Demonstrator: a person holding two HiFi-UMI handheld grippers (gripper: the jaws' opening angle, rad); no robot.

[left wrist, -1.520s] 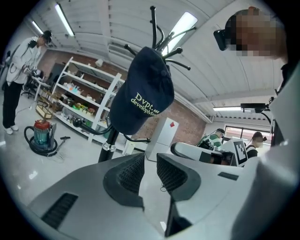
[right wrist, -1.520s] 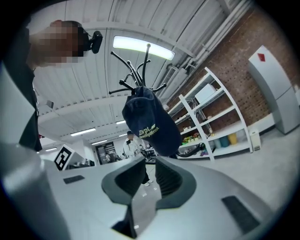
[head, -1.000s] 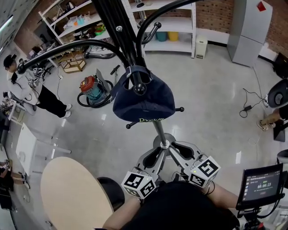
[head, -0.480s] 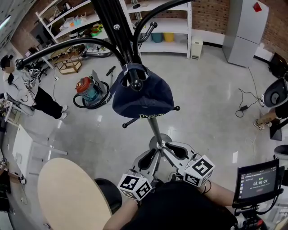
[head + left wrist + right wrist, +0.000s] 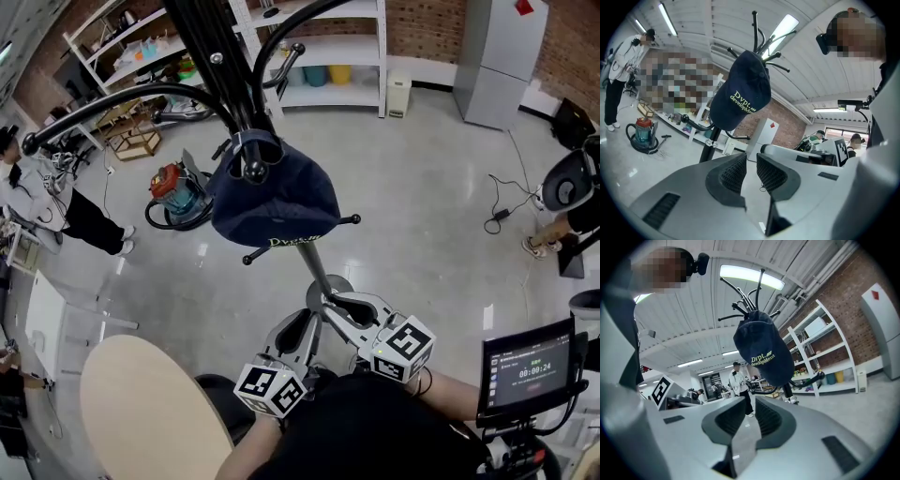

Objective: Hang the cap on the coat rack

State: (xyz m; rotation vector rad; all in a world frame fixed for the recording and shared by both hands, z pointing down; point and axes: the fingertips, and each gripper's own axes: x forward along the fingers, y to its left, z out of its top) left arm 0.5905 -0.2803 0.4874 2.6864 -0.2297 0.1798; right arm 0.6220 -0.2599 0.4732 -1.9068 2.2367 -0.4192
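Grey floor (image 5: 422, 187) below; cap (image 5: 272, 202) hangs on coat rack (image 5: 202, 37) — left gripper (image 5: 751, 161), right gripper (image 5: 751, 406) both slightly parted, empty.

Navy cap (image 5: 281, 192) with yellow-green lettering, black coat rack (image 5: 200, 37), glossy grey floor (image 5: 412, 187), beige table (image 5: 141, 412), red-brick wall (image 5: 427, 28)

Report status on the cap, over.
Left tongs, right tongs: slightly apart, empty. Cap hangs on the coat rack, untouched. Nothing in the way.

Black shirt (image 5: 375, 436); grey, marker-cubed left tongs (image 5: 751, 164) and right tongs (image 5: 751, 406).
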